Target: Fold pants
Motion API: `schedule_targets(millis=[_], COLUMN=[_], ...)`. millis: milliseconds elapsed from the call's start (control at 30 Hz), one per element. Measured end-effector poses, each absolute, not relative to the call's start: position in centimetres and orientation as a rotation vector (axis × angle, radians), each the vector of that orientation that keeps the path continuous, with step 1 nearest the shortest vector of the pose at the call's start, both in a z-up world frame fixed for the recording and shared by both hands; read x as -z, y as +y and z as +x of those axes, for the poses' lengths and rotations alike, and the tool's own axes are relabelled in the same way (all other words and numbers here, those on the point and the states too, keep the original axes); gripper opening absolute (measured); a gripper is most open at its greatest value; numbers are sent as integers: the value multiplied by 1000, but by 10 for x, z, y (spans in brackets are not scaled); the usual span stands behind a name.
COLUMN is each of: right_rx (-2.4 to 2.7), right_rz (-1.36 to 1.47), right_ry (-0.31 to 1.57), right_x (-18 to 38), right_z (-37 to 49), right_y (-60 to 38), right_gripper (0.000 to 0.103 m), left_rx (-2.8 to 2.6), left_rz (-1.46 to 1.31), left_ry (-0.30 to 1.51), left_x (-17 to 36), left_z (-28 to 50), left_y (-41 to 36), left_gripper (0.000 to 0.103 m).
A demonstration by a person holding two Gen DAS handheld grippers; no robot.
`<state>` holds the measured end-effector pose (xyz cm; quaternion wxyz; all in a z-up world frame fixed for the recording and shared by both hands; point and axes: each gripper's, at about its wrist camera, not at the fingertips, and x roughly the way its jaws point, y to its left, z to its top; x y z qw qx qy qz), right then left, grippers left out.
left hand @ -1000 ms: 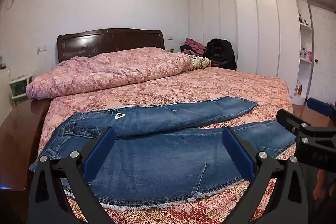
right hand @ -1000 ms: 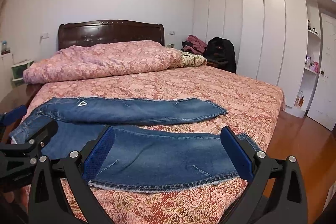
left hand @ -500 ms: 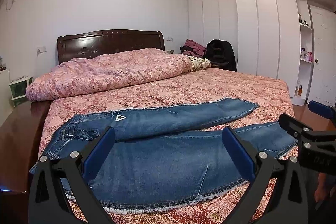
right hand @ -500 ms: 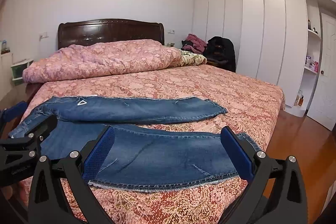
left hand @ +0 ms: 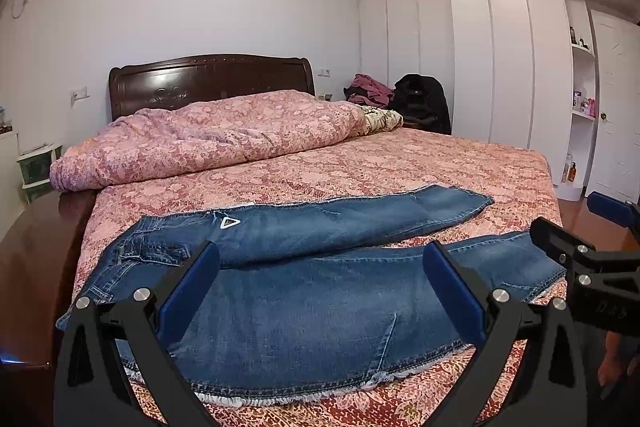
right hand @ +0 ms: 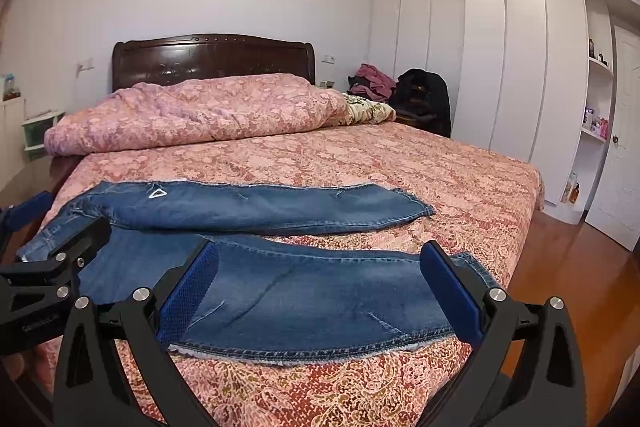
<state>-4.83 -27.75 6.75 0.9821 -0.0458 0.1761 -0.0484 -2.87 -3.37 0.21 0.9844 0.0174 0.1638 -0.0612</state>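
- jeans [left hand: 320, 291] are laid out flat across the near end of the bed [left hand: 400, 163], waist end off past the left fingers, leg ends off past the right ones. The 2 legs are splayed apart in a V w/ a strip of bedspread showing between them, so no fold made yet imo
- left gripper [left hand: 320, 287] is spread wide, nothing between the pads. Near leg's thigh/seat area sits straight ahead of and below its fingers; can't tell for sure if they touch the fabric but looks like they're hanging just above it
- right gripper [right hand: 320, 287] same deal, fingers wide and empty, near leg's lower half and hem right between and under them. From the left cam you can also see it off to the right side, by the hem end
- so I'd call this the approach / pre-grab step, basically 0% folded
- next move prob: both drop onto the near leg's frayed front edge, left pinches near the seat, right near the hem, then lift and flip it away from the fingers onto the far leg [right hand: 260, 207] so the legs stack
- needs both to close on the same layer + move together or the denim will twist. Far leg lies at an angle, so edges won't line up w/o a tug
- quilt [right hand: 192, 111] is bunched well beyond the fingertips by the headboard [right hand: 212, 57], not in the way
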Motion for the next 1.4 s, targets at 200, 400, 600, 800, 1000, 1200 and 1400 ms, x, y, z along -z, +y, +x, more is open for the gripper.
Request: schedule_targets(millis=[200,400,600,800,1000,1200,1400], right_rx=[99,97,98,99,99,98,103], right_rz=[-92,-92,-94,-95,-98,-102,-112], right_ry=[353,356,359,360,363,367,390], right_x=[-67,-67,-66,-65,-65,-65,-62], right_z=[-48,-48,-48,-48,-48,-48,-44], right_y=[-278,-278,-277,-277,-276,-276,-274], right_gripper=[100,100,100,100,100,100,100], left_rx=[123,122,124,123,122,122,100], left_rz=[37,37,39,39,42,41,49], left_ry=[331,334,338,338,340,346,397], left_x=[-2,-2,-2,-2,-2,-1,-6], left_z=[-29,-29,-30,-30,-30,-29,-22], left_y=[-34,-33,-33,-34,-35,-35,-27], left_gripper=[101,101,101,101,101,101,101])
